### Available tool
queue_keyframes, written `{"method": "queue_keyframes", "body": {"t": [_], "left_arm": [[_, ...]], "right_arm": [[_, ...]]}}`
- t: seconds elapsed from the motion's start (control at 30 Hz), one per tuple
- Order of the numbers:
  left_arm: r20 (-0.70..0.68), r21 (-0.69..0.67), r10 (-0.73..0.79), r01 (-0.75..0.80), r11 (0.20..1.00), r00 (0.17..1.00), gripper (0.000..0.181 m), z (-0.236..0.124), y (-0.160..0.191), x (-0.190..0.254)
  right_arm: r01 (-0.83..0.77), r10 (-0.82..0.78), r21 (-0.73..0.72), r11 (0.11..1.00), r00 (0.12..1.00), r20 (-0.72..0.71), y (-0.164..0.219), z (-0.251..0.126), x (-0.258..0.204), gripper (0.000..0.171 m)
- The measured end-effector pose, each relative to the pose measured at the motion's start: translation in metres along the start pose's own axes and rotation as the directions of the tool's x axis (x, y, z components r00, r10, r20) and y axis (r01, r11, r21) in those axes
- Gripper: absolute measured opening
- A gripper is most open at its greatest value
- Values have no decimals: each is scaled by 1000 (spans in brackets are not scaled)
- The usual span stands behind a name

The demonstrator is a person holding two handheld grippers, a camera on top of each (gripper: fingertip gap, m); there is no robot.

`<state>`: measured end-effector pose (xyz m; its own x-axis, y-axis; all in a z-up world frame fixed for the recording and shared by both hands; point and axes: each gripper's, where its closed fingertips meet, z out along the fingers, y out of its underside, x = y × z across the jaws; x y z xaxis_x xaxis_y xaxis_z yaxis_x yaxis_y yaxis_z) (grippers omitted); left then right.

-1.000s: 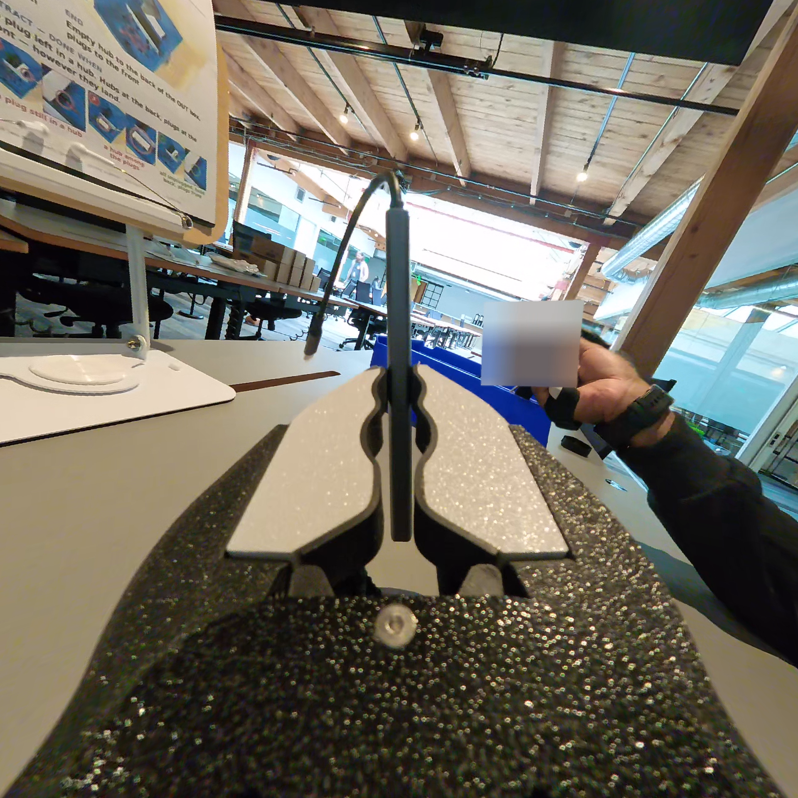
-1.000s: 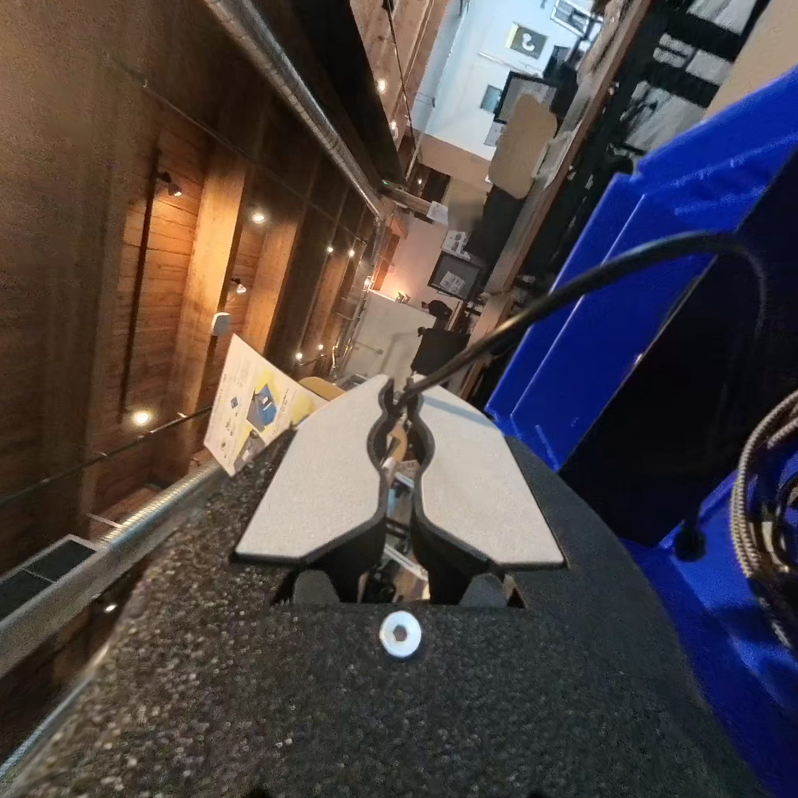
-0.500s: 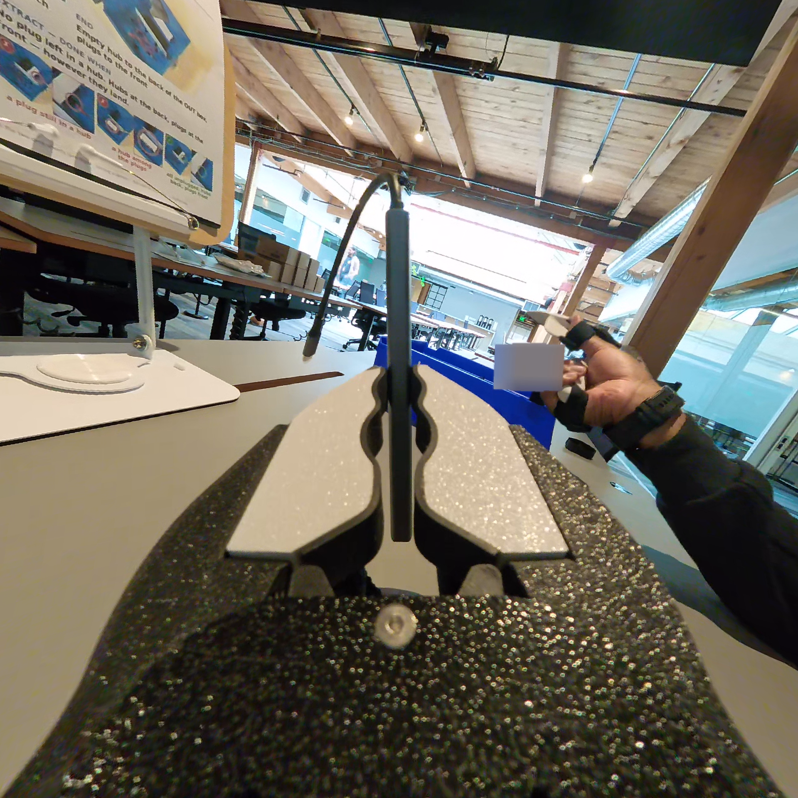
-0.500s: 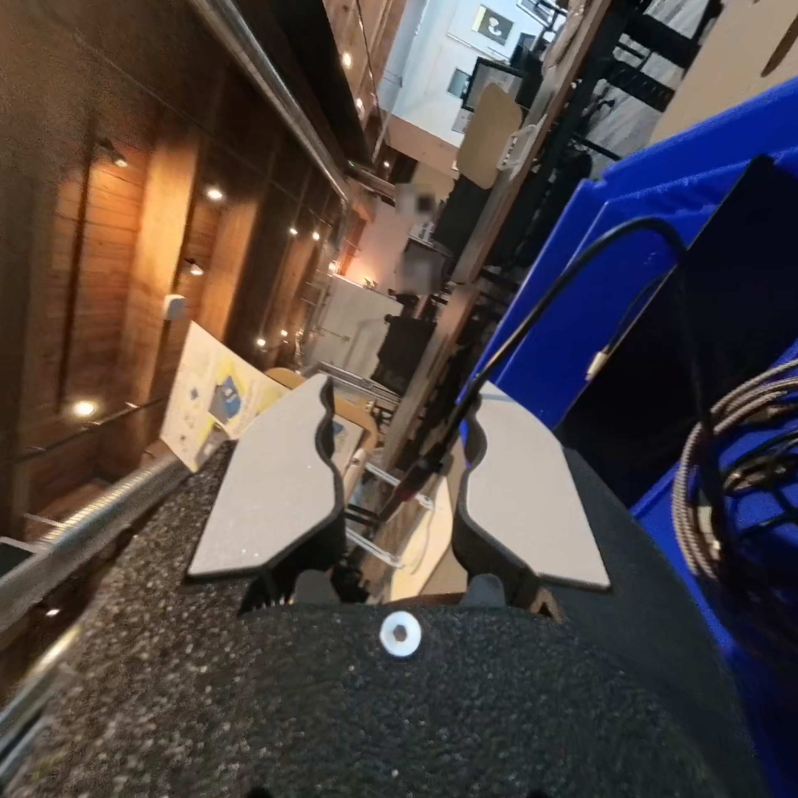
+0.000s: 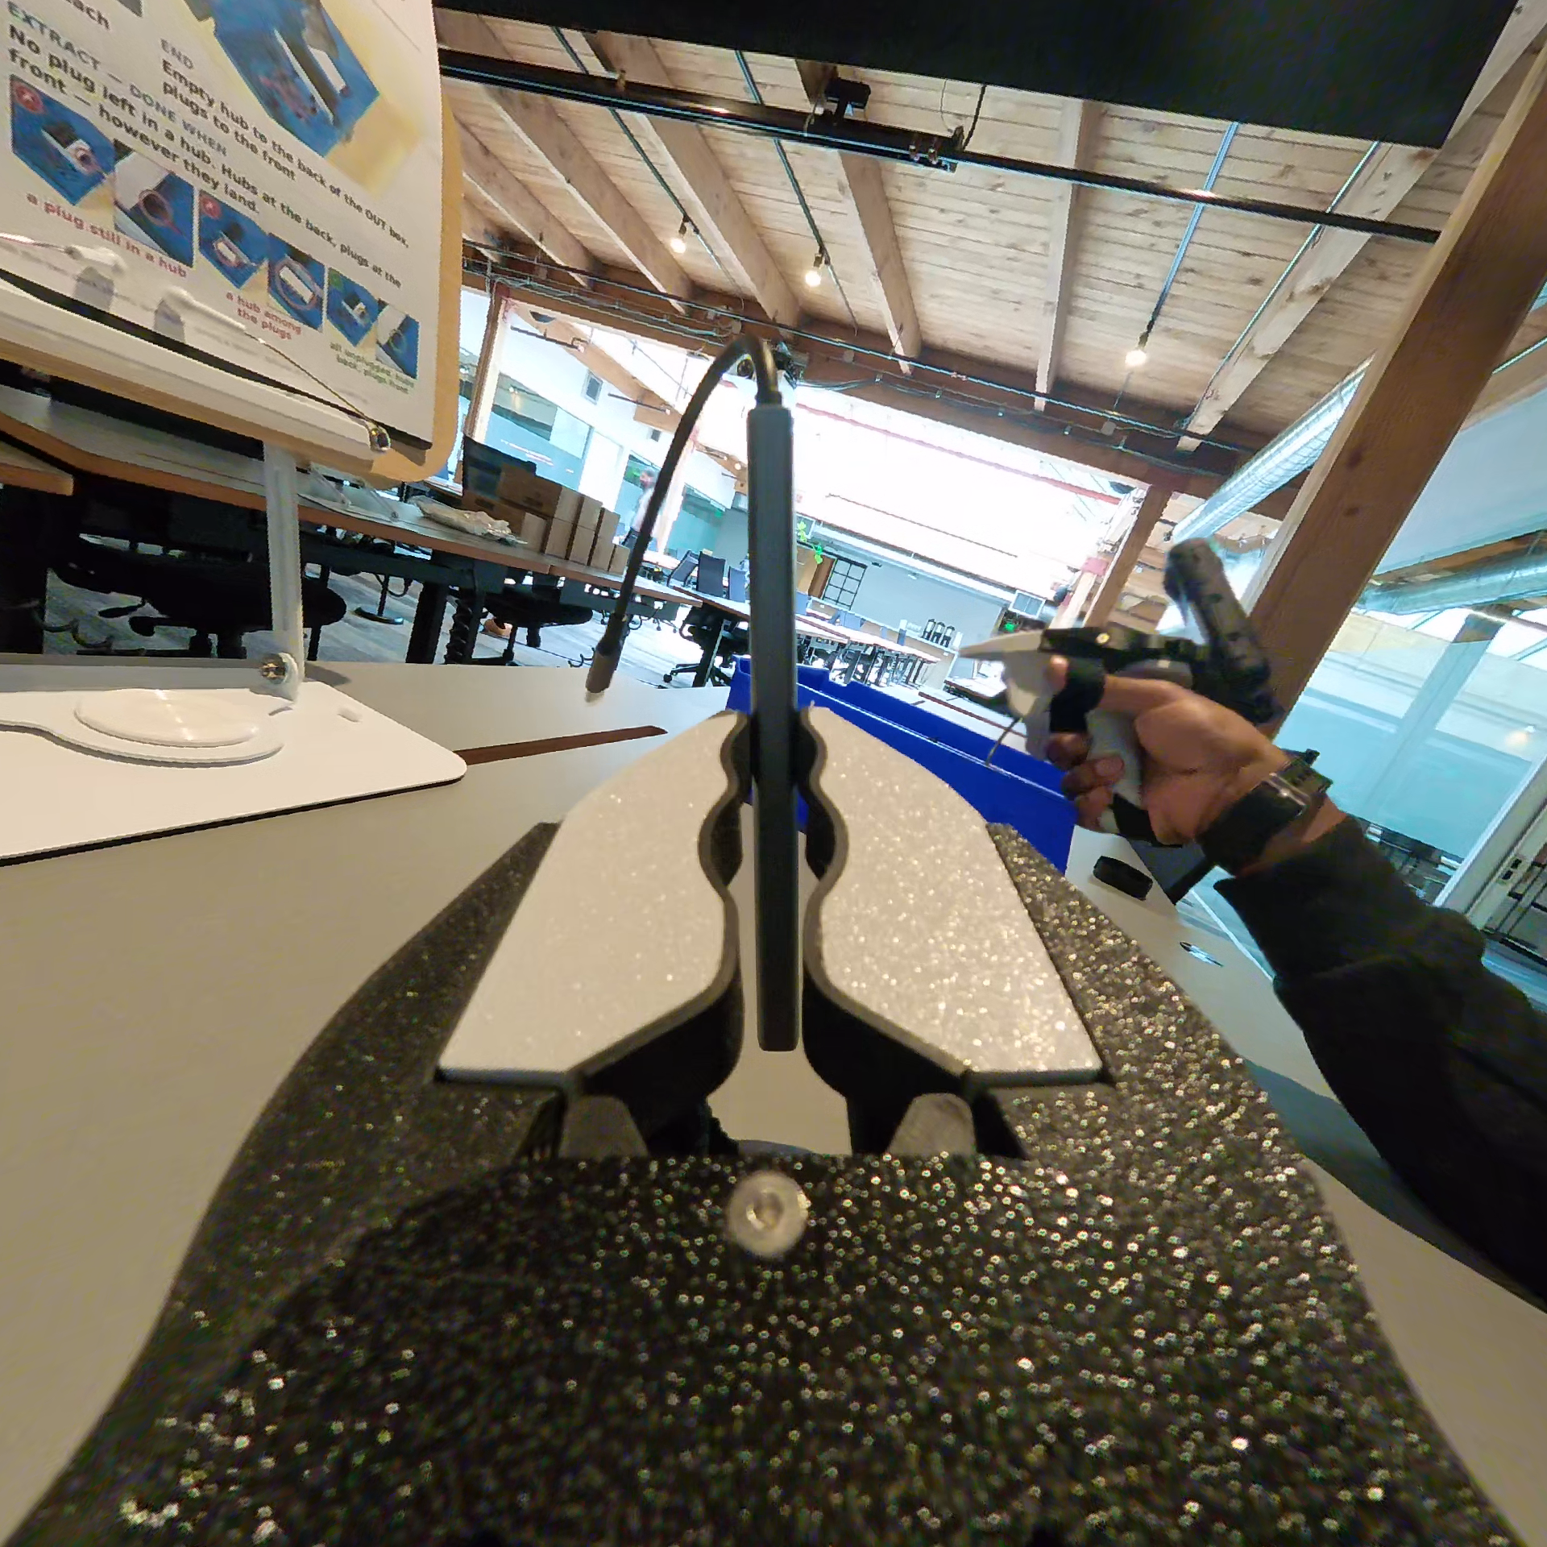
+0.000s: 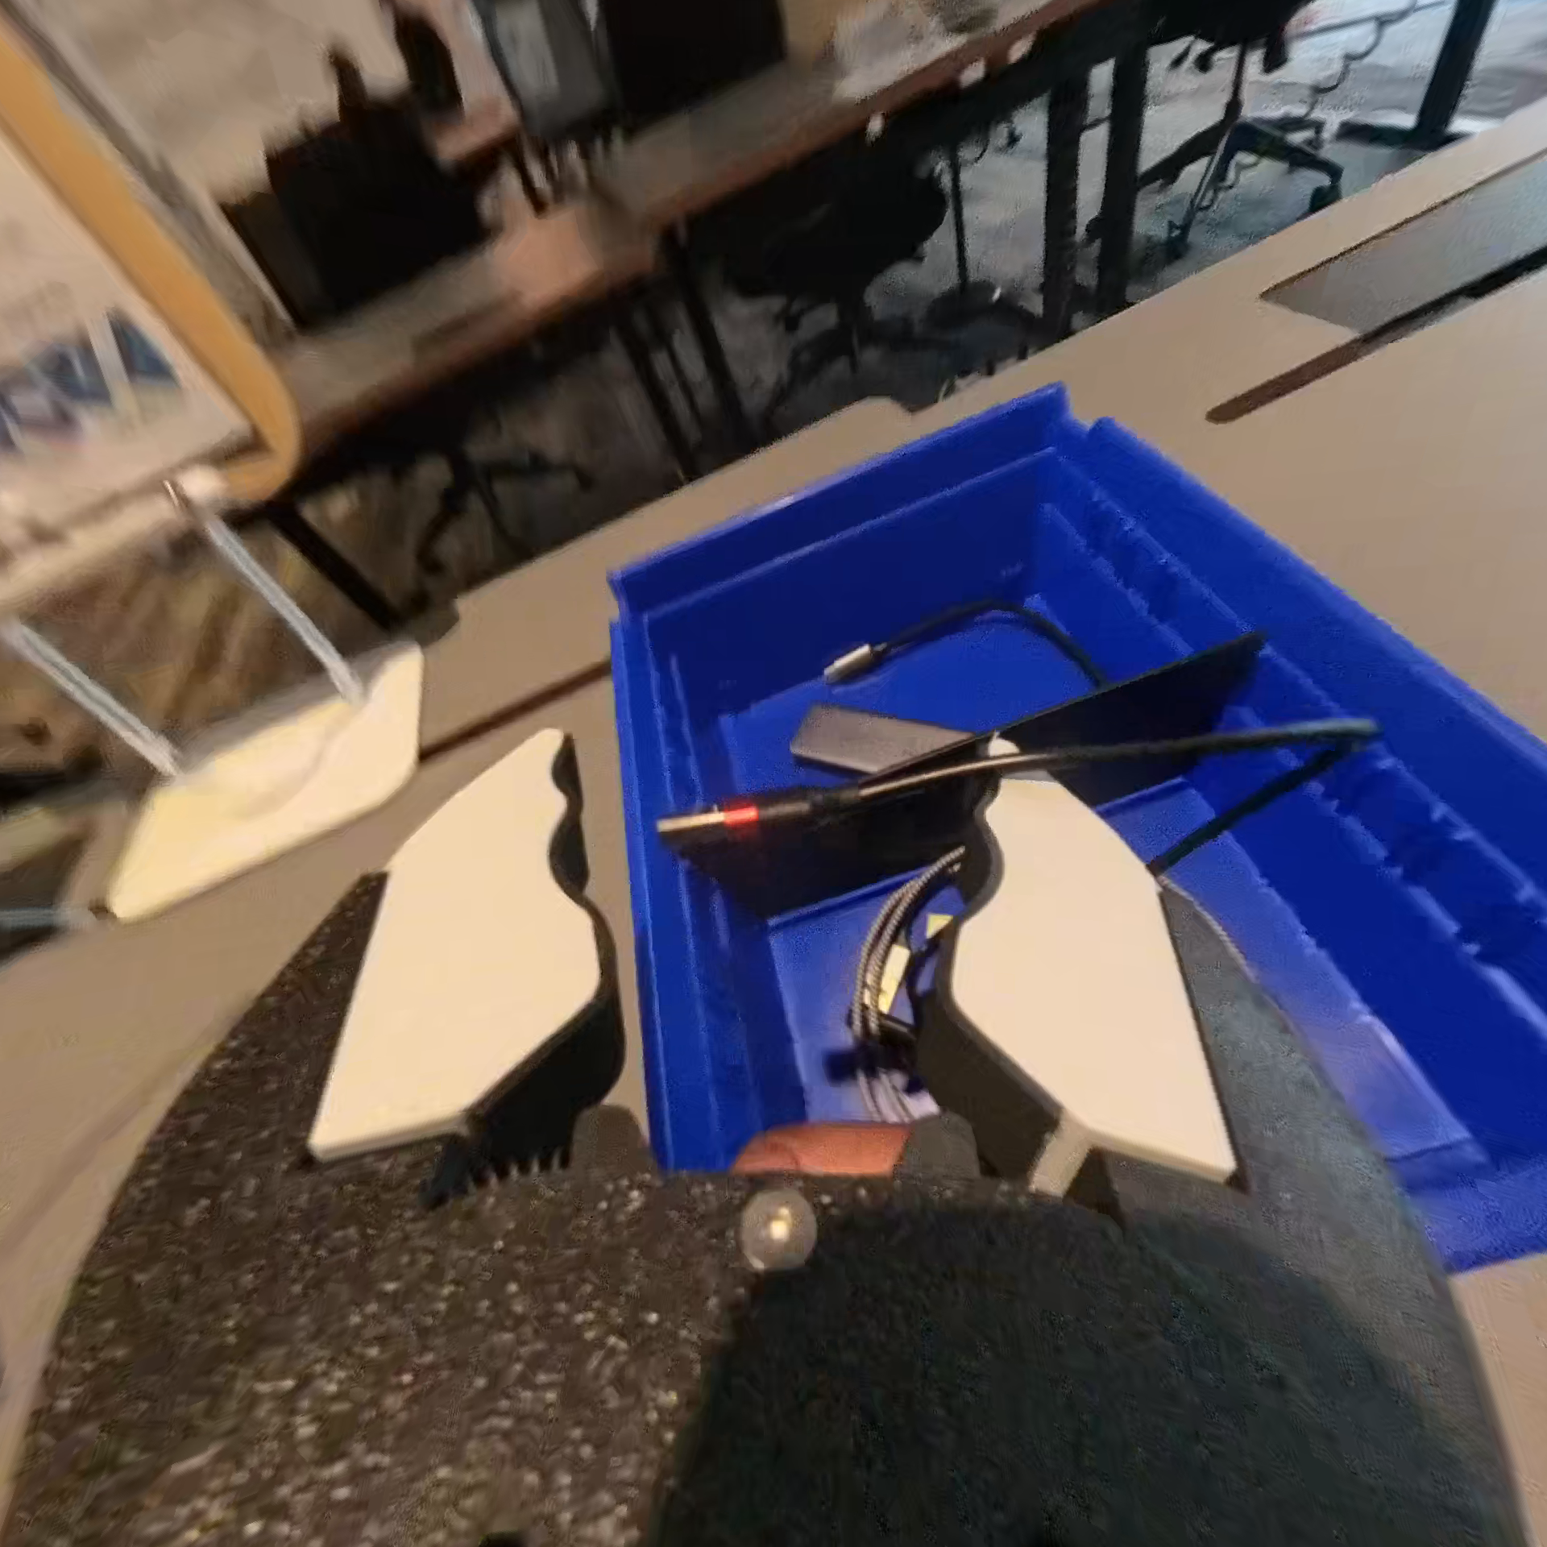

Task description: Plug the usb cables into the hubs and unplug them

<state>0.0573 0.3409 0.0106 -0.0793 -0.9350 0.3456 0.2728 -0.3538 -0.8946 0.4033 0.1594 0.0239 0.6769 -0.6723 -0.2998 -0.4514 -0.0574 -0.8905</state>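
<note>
The grey table (image 6: 1256, 335) carries the blue bin (image 6: 837, 536), which sits ahead and a little right of my right claw (image 6: 774, 824) — a dark divider (image 6: 1130, 711) crosses it. In the far half lies a flat grey hub (image 6: 871, 737) with its own short lead; in the near half, braided cables (image 6: 904, 929). One black cable (image 6: 1088, 758) drapes over the divider, its red-banded plug (image 6: 737, 816) hanging right between my spread right jaws, which hold nothing. The plug's long axis runs left-right, tip to the left, across my fingers rather than along them; as I judge it, I must turn or close on it sideways. My right claw is far nearer to it. My left claw (image 5: 774, 737) is clamped on another hub (image 5: 772, 670), a slim dark bar standing on edge along the fingers — its tail curls up and down to the left.
</note>
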Motion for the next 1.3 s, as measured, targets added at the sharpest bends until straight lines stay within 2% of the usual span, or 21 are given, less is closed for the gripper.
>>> {"method": "queue_keyframes", "body": {"t": [0.13, 0.27, 0.37, 0.47, 0.5, 0.57, 0.63, 0.73, 0.8, 0.83, 0.9, 0.93, 0.97, 1.03, 1.1, 1.17, 1.23, 1.3], "left_arm": [[-3, 0, -1, 1, 1000, 1000, 9, 0, 0, 0], [-5, 0, -3, 3, 1000, 1000, 9, 0, 0, 0], [-7, 1, -2, 2, 1000, 1000, 9, 0, 0, 1], [-7, 2, 0, 0, 1000, 1000, 9, -1, 0, 1], [-8, 1, 1, -1, 1000, 1000, 9, 0, 0, 2], [-9, -3, 2, -2, 1000, 1000, 9, 0, 1, 2], [-10, -7, 3, -3, 1000, 1000, 9, 0, 1, 2], [-10, -14, 6, -6, 1000, 1000, 9, 1, 2, 2], [-10, -21, 12, -12, 1000, 1000, 9, 2, 3, 3], [-10, -25, 16, -16, 1000, 1000, 9, 2, 4, 3], [-10, -29, 23, -24, 999, 1000, 9, 3, 5, 4], [-8, -30, 27, -27, 999, 1000, 9, 3, 5, 4], [-7, -30, 30, -30, 999, 1000, 9, 3, 4, 4], [-1, -25, 33, -33, 999, 999, 9, 2, 3, 4], [2, -17, 32, -32, 999, 999, 9, 2, -1, 5], [5, -10, 43, -43, 999, 999, 9, 3, -6, 7], [-6, -12, 61, -61, 998, 998, 10, 5, -8, 11], [-17, -22, 64, -64, 998, 998, 10, 7, -5, 14]], "right_arm": [[303, -311, -123, 945, 949, -57, 19, 2, -9, 80], [491, -520, -220, 843, 849, -98, 31, -4, -13, 78], [545, -573, -321, 774, 819, 8, 55, -4, -14, 72], [563, -570, -435, 703, 812, 128, 84, -5, 0, 75], [557, -546, -440, 704, 821, 166, 89, -6, 1, 79], [514, -471, -370, 774, 858, 206, 81, -7, -6, 78], [443, -394, -240, 864, 891, 226, 56, -11, -17, 75], [328, -347, 115, 938, 869, 353, -1, -39, -61, 69], [163, -336, 336, 928, 758, 559, -27, -82, -111, 56], [61, -332, 391, 919, 655, 678, -31, -108, -138, 44], [-67, -298, 361, 930, 435, 849, -18, -143, -181, 24], [-63, -267, 311, 948, 371, 890, -5, -147, -198, 22], [-11, -247, 266, 964, 336, 909, 13, -143, -213, 24], [197, -276, 228, 954, 265, 924, 61, -134, -236, 26], [444, -345, 249, 861, 151, 926, 115, -129, -245, 31], [613, -403, 307, 728, 21, 915, 161, -129, -243, 33], [696, -443, 350, 627, -51, 895, 190, -126, -242, 33], [735, -449, 352, 579, -73, 890, 208, -122, -245, 33]]}}
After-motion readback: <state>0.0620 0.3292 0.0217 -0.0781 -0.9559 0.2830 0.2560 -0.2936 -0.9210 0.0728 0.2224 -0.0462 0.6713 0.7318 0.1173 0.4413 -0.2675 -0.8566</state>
